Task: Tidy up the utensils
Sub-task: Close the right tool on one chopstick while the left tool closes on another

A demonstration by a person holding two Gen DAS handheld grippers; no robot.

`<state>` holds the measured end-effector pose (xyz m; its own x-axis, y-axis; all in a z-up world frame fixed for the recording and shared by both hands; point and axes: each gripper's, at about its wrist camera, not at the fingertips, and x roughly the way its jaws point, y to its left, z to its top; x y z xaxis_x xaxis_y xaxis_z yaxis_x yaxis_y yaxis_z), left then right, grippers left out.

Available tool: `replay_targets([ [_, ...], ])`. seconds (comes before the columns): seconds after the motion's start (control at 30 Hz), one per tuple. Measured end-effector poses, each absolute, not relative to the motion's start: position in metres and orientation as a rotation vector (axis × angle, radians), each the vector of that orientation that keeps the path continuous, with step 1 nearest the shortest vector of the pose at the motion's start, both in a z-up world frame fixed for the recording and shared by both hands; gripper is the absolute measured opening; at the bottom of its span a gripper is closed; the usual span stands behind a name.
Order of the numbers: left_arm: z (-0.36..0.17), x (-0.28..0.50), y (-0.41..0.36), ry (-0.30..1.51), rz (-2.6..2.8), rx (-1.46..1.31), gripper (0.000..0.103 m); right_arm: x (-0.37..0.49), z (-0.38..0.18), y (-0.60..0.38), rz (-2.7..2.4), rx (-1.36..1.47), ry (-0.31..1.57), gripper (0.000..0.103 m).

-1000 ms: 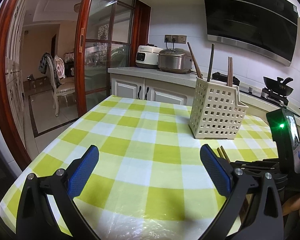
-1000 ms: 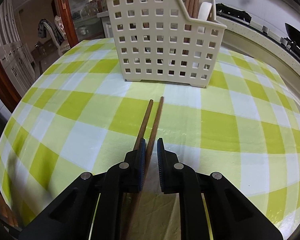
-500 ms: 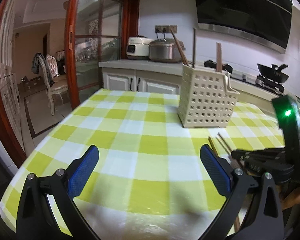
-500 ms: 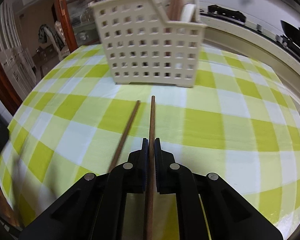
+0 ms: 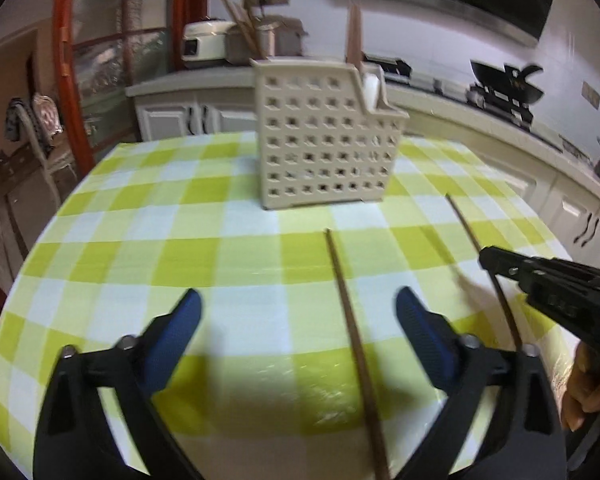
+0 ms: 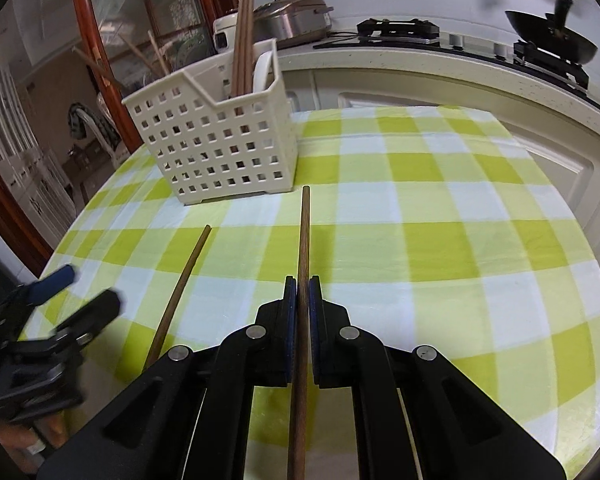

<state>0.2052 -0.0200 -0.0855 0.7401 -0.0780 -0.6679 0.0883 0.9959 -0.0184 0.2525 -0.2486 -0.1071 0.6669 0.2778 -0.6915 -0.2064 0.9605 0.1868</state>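
My right gripper (image 6: 302,284) is shut on one brown wooden chopstick (image 6: 303,236) that points toward the cream perforated utensil basket (image 6: 220,152); it also shows at the right of the left wrist view (image 5: 486,260), holding that chopstick (image 5: 466,224). A second chopstick (image 5: 350,320) lies flat on the green checked tablecloth (image 5: 220,256), between the fingers of my open left gripper (image 5: 298,316), and shows in the right wrist view (image 6: 184,280). The basket (image 5: 324,140) holds several upright chopsticks and a white utensil.
Behind the table runs a kitchen counter (image 6: 440,60) with rice cookers (image 6: 292,20) and a wok (image 6: 552,44) on a stove. A wooden-framed glass door (image 5: 120,60) and a chair (image 5: 32,128) stand at the left. The table edge curves near both grippers.
My right gripper closed on one chopstick, lifted it and swung it right, away from the other. My left gripper moved right until the lying chopstick sits between its fingers.
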Motion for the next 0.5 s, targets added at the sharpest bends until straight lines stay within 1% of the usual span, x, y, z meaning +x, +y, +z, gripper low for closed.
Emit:
replay_targets([
  [0.03, -0.089, 0.21, -0.024, 0.751, -0.1, 0.021, 0.078, 0.251, -0.107, -0.251, 0.276, 0.099, 0.791, 0.006],
  [0.1, -0.095, 0.22, -0.031, 0.782, -0.109, 0.024, 0.066, 0.247, -0.105, -0.26, 0.279, 0.109, 0.781, 0.006],
  [0.13, -0.097, 0.223, -0.034, 0.793, -0.113, 0.024, 0.063, 0.246, -0.105, -0.262, 0.279, 0.112, 0.779, 0.006],
  [0.2, -0.102, 0.231, -0.041, 0.817, -0.121, 0.032, 0.053, 0.243, -0.104, -0.269, 0.283, 0.126, 0.774, 0.006],
  [0.23, -0.105, 0.235, -0.045, 0.83, -0.124, 0.043, 0.051, 0.242, -0.104, -0.271, 0.282, 0.131, 0.772, 0.006],
  [0.3, -0.11, 0.241, -0.052, 0.85, -0.128, 0.056, 0.042, 0.242, -0.105, -0.276, 0.284, 0.141, 0.772, 0.006],
  [0.43, -0.115, 0.249, -0.056, 0.879, -0.132, 0.057, 0.034, 0.239, -0.107, -0.284, 0.287, 0.16, 0.771, 0.006],
  [0.5, -0.117, 0.25, -0.056, 0.887, -0.131, 0.063, 0.027, 0.238, -0.108, -0.287, 0.288, 0.167, 0.771, 0.006],
])
